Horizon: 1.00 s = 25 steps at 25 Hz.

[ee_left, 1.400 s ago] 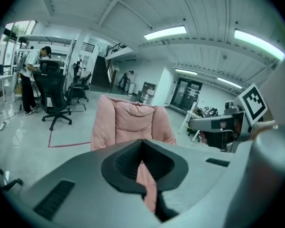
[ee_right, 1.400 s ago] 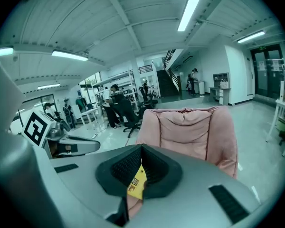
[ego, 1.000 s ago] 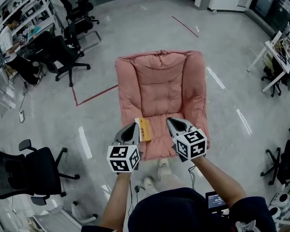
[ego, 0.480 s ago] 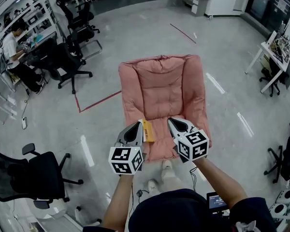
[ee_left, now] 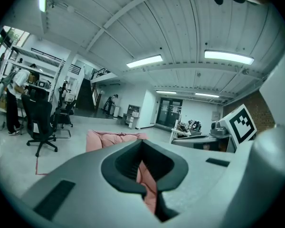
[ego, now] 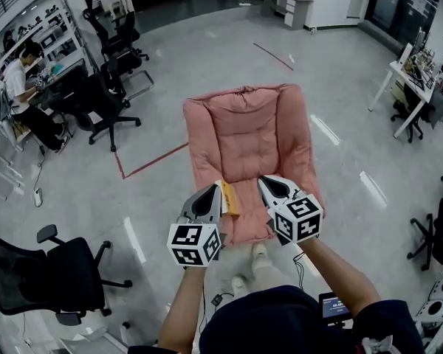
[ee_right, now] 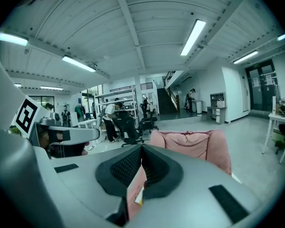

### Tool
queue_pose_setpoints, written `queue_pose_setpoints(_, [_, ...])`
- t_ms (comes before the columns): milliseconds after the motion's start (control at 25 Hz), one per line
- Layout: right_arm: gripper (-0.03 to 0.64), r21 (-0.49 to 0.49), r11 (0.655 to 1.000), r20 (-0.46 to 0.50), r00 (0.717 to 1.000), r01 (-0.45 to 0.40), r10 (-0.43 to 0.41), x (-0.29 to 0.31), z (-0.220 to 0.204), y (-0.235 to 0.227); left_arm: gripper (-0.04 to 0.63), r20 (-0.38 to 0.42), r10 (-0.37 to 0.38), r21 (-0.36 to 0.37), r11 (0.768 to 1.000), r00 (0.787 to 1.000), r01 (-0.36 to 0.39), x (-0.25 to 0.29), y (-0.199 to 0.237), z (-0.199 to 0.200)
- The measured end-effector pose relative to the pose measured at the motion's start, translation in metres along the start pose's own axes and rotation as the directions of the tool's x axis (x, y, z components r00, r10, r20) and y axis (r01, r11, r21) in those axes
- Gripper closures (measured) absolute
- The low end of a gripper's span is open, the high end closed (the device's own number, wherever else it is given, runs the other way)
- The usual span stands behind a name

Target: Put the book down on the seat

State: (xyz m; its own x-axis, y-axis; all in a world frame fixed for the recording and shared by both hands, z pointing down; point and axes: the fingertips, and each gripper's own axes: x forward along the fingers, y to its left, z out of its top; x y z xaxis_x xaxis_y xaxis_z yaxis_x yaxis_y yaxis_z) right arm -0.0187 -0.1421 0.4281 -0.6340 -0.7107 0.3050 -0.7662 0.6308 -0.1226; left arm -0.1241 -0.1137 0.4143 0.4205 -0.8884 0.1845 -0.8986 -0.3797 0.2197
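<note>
A pink padded chair stands on the grey floor straight ahead; its back also shows in the left gripper view and the right gripper view. Both grippers hover side by side over the front edge of its seat. My left gripper is shut on a thin yellow book, which sticks out to the right of its tip, on edge. My right gripper is a little apart from the book, its jaws drawn together to a narrow slit. Only pink seat shows through the left gripper's slit.
Black office chairs stand at the left and lower left. A red tape line runs on the floor left of the pink chair. A person sits at shelves far left. White desks stand at the right.
Both grippers have risen a little and edged forward together, the book still in the left one. The pink chair sits slightly farther back in the picture.
</note>
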Motion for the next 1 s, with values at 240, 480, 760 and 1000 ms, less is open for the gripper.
queue_pose_setpoints(240, [0.597,-0.023,1.000,0.024,1.000,0.009,-0.008,-0.014,0.008,0.008,0.591,0.025,-0.004,-0.005,1.000,1.000,0.004,-0.015,-0.005,0.002])
queue_pose_setpoints(480, [0.597,-0.031,1.000,0.034,0.999,0.004,-0.003,-0.022,0.008,0.014,0.591,0.039,-0.006,0.000,1.000,0.999,0.006,-0.022,-0.012,0.003])
queue_pose_setpoints(760, [0.597,-0.029,1.000,0.048,0.999,-0.002,0.003,-0.040,0.011,0.008,0.591,0.048,0.000,0.014,1.000,0.999,-0.001,-0.026,-0.031,0.009])
queue_pose_setpoints(1000, [0.597,-0.026,1.000,0.052,0.999,-0.008,0.009,-0.061,0.013,-0.002,0.591,0.048,0.012,0.015,1.000,0.999,-0.013,-0.028,-0.052,0.010])
